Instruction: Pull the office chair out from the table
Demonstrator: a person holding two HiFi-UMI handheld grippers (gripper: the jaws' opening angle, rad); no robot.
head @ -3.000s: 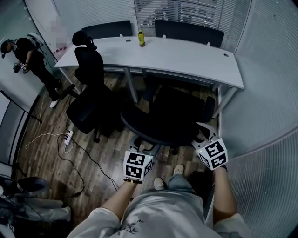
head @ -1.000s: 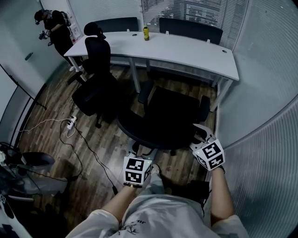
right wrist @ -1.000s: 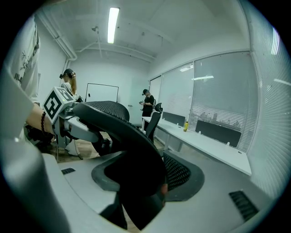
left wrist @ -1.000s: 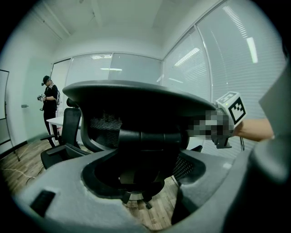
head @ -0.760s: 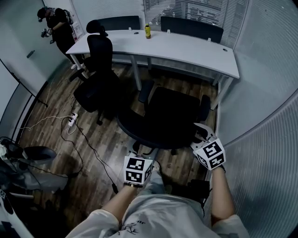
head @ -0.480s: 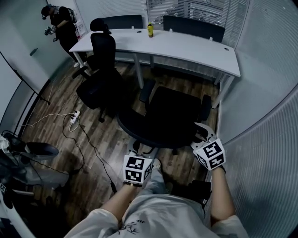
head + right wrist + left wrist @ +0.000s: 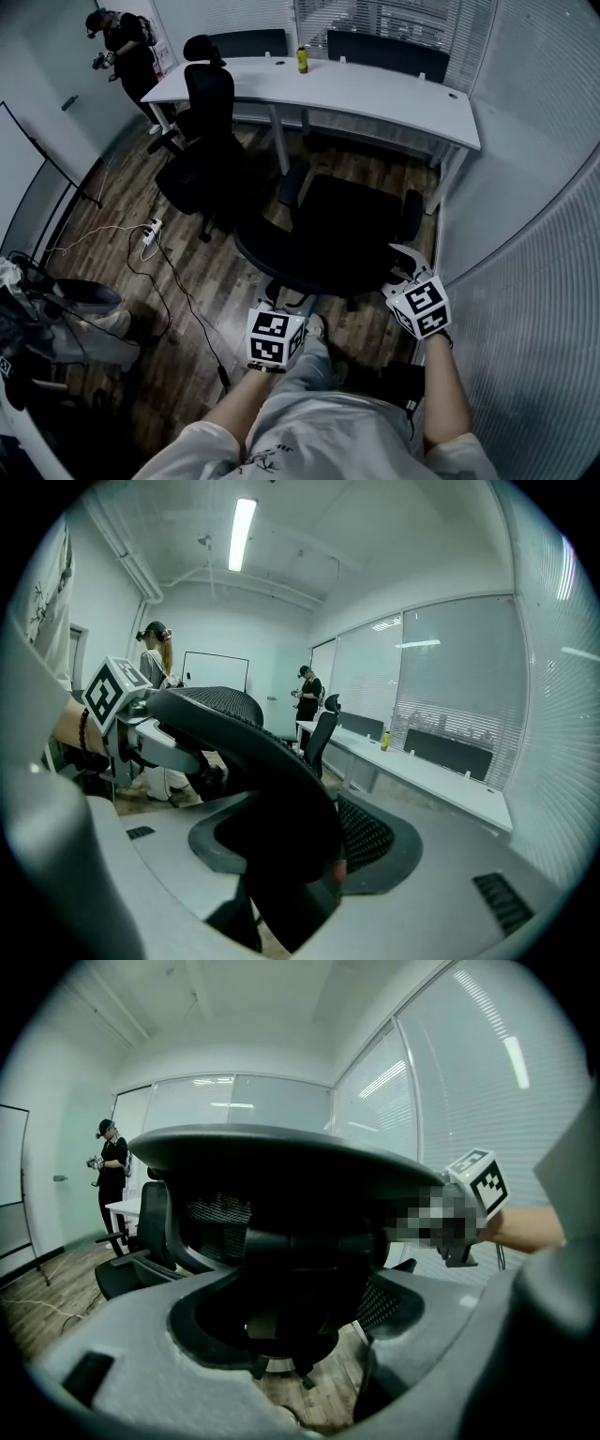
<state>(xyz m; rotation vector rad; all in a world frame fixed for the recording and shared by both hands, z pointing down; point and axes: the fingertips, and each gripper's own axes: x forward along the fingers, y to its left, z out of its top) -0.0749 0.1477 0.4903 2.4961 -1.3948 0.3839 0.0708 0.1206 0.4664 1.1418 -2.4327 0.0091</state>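
Note:
The black office chair (image 7: 337,234) stands on the wood floor a short way in front of the white table (image 7: 375,94), its backrest toward me. My left gripper (image 7: 279,311) is at the backrest's left top edge and my right gripper (image 7: 405,270) at its right top edge. In the left gripper view the backrest's rim (image 7: 281,1162) fills the space between the jaws. Its mesh edge (image 7: 253,752) runs down between the jaws in the right gripper view. Both grippers look shut on the backrest.
A second black chair (image 7: 202,150) stands at the table's left end. A yellow bottle (image 7: 303,60) is on the table's far edge. A person (image 7: 127,56) stands at the far left. A cable and power strip (image 7: 150,230) lie on the floor. A glass wall with blinds (image 7: 534,187) runs close on the right.
The chair has rolled back from the table toward me since the earliest frame. Both grippers stay at the backrest. Over the last second little has moved.

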